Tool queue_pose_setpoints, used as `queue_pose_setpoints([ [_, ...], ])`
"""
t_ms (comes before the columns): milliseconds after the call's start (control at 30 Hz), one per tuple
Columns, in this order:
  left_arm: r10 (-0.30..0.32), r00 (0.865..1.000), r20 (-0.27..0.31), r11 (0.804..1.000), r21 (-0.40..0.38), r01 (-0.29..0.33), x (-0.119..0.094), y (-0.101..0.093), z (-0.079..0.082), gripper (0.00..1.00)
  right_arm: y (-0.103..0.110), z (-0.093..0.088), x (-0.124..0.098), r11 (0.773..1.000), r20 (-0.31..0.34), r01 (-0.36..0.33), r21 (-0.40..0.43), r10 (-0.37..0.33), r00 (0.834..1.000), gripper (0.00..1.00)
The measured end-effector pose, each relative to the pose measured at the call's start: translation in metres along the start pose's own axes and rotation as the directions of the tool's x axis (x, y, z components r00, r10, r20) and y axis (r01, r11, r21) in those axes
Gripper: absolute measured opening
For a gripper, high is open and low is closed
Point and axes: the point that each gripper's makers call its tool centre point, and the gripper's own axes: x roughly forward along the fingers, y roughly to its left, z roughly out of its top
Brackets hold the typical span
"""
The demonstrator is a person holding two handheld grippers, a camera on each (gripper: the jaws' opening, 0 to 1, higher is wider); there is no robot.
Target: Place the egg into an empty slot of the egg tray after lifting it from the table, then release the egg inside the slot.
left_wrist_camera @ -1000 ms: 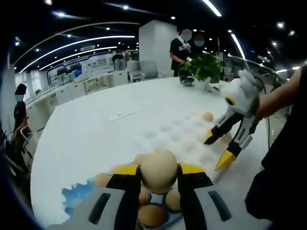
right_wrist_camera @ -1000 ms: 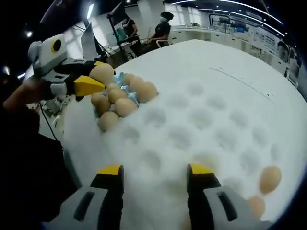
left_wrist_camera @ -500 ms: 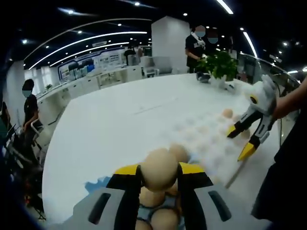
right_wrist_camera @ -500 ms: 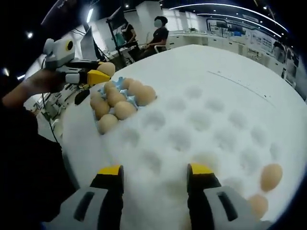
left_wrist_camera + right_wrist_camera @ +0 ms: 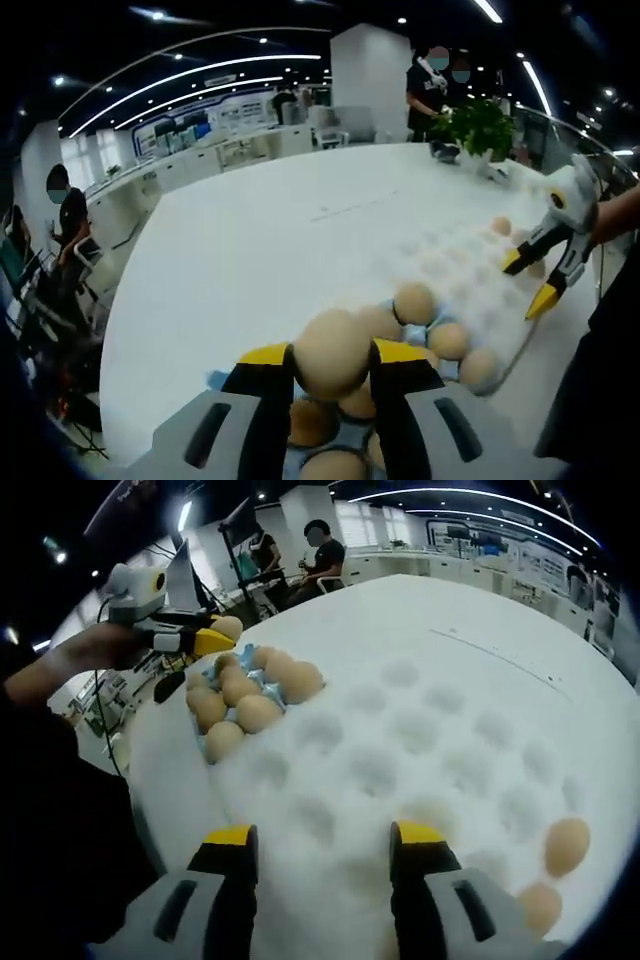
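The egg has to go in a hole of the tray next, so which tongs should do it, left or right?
Left. The left tongs already grip the egg. The right tongs are open with nothing between them, low over the white tray.

Egg (image 5: 331, 353) between left tongs (image 5: 332, 362) — above egg pile (image 5: 420, 325).

Premises: a large open-plan office or showroom hall. Dark ceiling with long curved light strips (image 5: 190, 85) and recessed spotlights. White counters (image 5: 210, 160) line the far wall beneath display panels. A broad white tabletop (image 5: 260, 240) occupies the centre, with a potted plant (image 5: 480, 125) at its far end. Several people stand or sit around; one is seated by a chair (image 5: 85, 260).
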Motion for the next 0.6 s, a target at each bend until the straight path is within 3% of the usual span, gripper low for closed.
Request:
queue_pose_setpoints([
  [367,0.036,0.996,-0.079,0.999,-0.022,-0.038,0.003,0.024,-0.013,0.3,0.0,0.001,0.0,1.0,0.046,0.013,-0.004,-0.013,0.999,0.55],
  [500,0.054,0.988,-0.148,0.999,0.006,-0.054,0.007,0.033,-0.026,0.3,0.0,0.001,0.0,1.0,0.053,0.02,0.0,-0.02,0.998,0.55],
  [600,0.047,0.986,-0.16,0.999,0.01,-0.046,0.01,0.034,-0.026,0.3,-0.001,0.002,0.0,1.0,0.061,0.024,0.001,-0.024,0.998,0.55],
])
